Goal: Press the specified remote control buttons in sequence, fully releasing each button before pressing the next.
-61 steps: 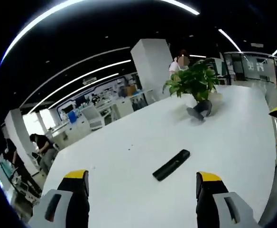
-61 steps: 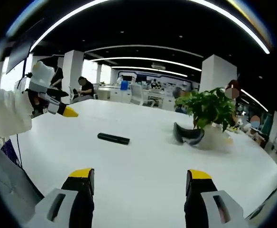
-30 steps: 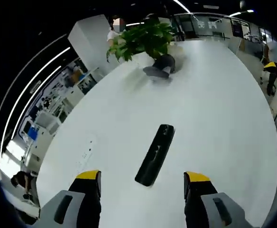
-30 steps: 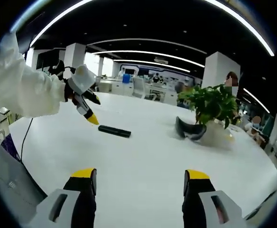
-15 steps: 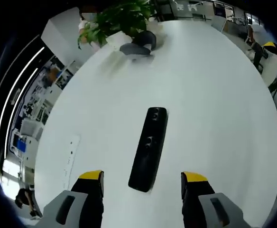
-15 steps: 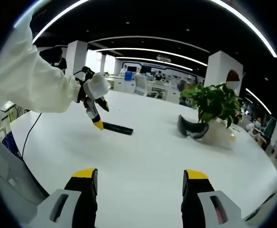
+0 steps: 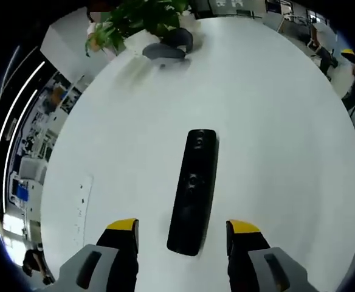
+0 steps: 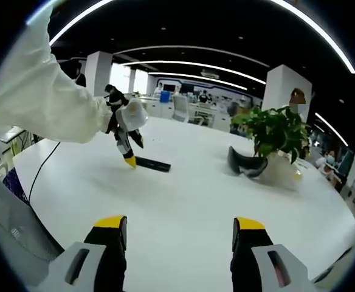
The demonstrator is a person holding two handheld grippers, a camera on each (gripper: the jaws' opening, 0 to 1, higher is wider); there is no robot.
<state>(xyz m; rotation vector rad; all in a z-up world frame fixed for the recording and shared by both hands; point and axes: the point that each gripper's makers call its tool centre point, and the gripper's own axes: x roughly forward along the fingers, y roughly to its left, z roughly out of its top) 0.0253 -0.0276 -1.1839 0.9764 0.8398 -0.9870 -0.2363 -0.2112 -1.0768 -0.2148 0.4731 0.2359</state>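
A long black remote control (image 7: 193, 190) lies flat on the white table (image 7: 275, 140), its buttons facing up. In the left gripper view my left gripper (image 7: 182, 226) is open, its yellow-tipped jaws standing either side of the remote's near end. From the right gripper view the same remote (image 8: 152, 164) is small and far off, and the left gripper (image 8: 130, 156) hangs over its left end, held by a white-sleeved arm (image 8: 44, 103). My right gripper (image 8: 179, 223) is open above bare table, well back from the remote.
A potted green plant (image 8: 273, 137) with a dark curved object (image 8: 246, 164) beside it stands at the table's far right. A flat white strip (image 7: 80, 204) lies left of the remote. Office desks and people sit beyond the table.
The left gripper has swung down over the remote and come closer, so the remote now lies lengthwise between its jaws. The right gripper has barely moved.
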